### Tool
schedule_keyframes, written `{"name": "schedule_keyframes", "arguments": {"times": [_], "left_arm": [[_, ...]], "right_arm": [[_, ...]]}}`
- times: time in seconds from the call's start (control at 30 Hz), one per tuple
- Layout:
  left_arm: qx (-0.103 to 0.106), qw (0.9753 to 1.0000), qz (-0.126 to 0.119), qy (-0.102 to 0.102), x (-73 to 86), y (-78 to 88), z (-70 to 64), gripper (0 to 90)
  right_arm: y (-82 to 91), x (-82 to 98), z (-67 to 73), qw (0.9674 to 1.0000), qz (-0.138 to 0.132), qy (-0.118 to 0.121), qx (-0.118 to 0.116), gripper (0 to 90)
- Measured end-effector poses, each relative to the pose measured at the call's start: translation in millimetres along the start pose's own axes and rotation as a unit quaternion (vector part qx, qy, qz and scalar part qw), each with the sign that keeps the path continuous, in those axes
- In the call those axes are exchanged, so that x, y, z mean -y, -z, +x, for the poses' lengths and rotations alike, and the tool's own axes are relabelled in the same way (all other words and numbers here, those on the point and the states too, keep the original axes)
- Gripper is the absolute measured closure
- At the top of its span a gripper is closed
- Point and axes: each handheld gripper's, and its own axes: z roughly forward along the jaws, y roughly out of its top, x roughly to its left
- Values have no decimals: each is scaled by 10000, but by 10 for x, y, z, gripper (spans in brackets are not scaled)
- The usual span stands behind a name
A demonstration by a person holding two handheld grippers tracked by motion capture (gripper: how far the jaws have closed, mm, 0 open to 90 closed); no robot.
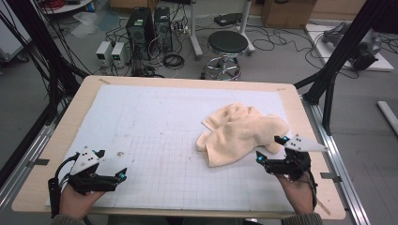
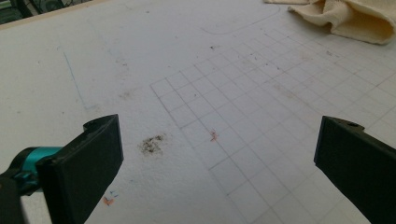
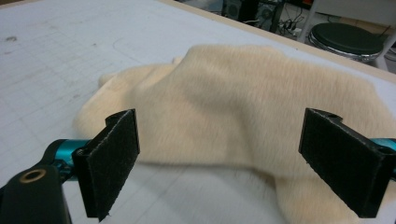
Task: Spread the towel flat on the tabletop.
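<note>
Cream towel (image 3: 243, 102) before right gripper (image 3: 219, 163), jaws wide, empty

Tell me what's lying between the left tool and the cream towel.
Nothing but bare gridded mat: the high view shows open, stained surface from the left tool across to the towel, and the left gripper view agrees.

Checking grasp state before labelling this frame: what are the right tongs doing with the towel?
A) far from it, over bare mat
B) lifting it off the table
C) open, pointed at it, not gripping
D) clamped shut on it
C: the right tongs stand wide apart, facing the crumpled towel, which lies flat on the mat.
</note>
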Motion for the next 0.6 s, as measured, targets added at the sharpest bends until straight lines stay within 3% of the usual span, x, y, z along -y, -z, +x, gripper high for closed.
{"name": "schedule_keyframes", "arguments": {"times": [0.1, 0.23, 0.4, 0.6], "left_arm": [[15, 10000, 22, -16, -4, -10, 1, 18], [13, 10000, 16, 2, -6, -26, 6, 18], [24, 10000, 6, 9, -9, -29, 11, 18], [27, 10000, 2, 4, -13, -41, 13, 18]], "right_arm": [[-178, -174, -75, 10000, 87, 45, 16, 117], [-318, -239, -113, 9999, 107, 118, 57, 119], [-625, -221, -195, 9994, 311, 104, 112, 144], [-825, -175, -219, 9983, 537, 123, 174, 199]]}}
